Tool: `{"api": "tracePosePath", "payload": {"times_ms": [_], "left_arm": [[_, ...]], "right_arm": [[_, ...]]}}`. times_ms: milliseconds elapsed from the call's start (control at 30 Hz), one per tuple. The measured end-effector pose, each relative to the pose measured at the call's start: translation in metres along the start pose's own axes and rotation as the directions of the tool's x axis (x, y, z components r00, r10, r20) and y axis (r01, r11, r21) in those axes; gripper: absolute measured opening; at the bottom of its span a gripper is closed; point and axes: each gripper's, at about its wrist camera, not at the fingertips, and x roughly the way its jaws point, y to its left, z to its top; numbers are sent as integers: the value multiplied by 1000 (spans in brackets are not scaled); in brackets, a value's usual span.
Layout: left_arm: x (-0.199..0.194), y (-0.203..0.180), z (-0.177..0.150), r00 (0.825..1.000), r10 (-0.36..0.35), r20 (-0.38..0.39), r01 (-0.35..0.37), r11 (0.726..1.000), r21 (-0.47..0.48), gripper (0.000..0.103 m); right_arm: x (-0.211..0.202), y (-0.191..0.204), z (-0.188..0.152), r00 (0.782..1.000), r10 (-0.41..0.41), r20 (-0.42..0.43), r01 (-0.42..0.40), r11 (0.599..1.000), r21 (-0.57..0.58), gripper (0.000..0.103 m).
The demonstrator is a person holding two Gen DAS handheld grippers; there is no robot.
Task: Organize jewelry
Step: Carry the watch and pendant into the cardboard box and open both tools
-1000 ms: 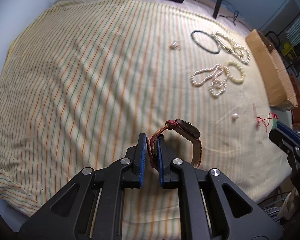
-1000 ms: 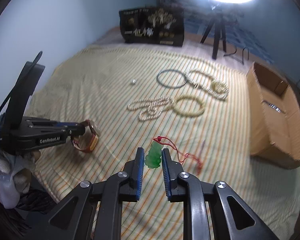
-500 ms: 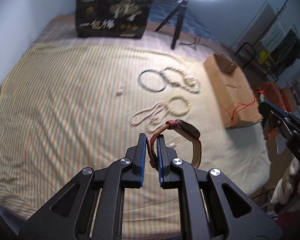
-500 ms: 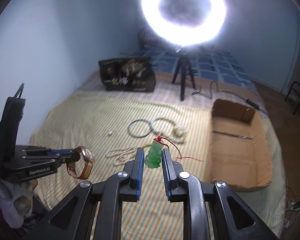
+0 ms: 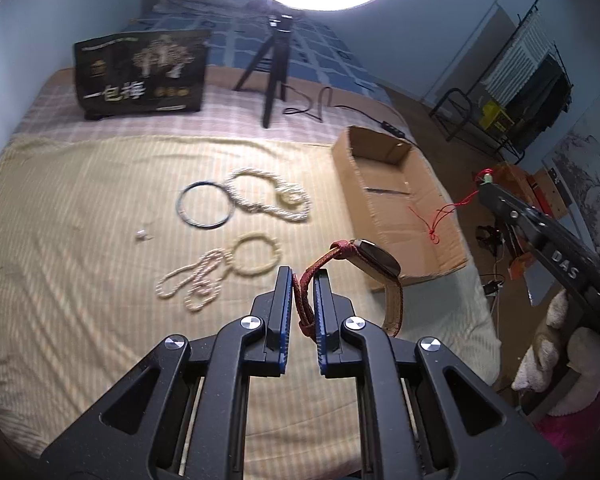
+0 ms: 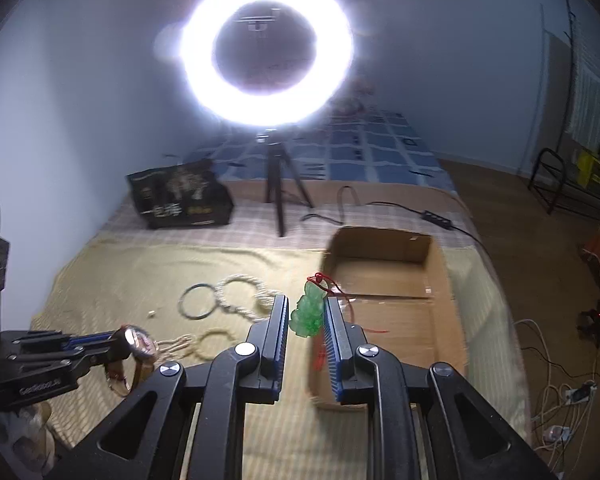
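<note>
While the left gripper [image 5: 302, 280] pinches the watch [image 5: 374, 258], the right gripper [image 6: 306, 306] clamps the pendant [image 6: 309, 314].

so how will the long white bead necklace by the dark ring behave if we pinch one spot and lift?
Likely floppy: the long white bead necklace lies in loose curves beside the dark ring bangle, so the rest should dangle. Probably swings. Round beads may slip between pads.

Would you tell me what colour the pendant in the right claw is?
Green pendant, on a red cord; clearest in the right wrist view.
</note>
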Motion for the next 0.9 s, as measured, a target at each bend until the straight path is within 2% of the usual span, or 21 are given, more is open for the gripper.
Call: {"api": "tracePosePath", "payload": {"times_ms": [200,467,900], "left_arm": [[24,-37,16,1000,-30,1,30,999,18,8],[67,-76,28,999,-48,-22,48,998,43,8],[130,-105,27,994,-45,-96,52,996,66,8]], "right_arm": [[12,-36,5,999,-41,-14,41,998,41,16],[47,-68,-5,994,-67,-92,73,995,69,16],[77,-110,-16,986,-48,-159,74,985,158,17]]}}
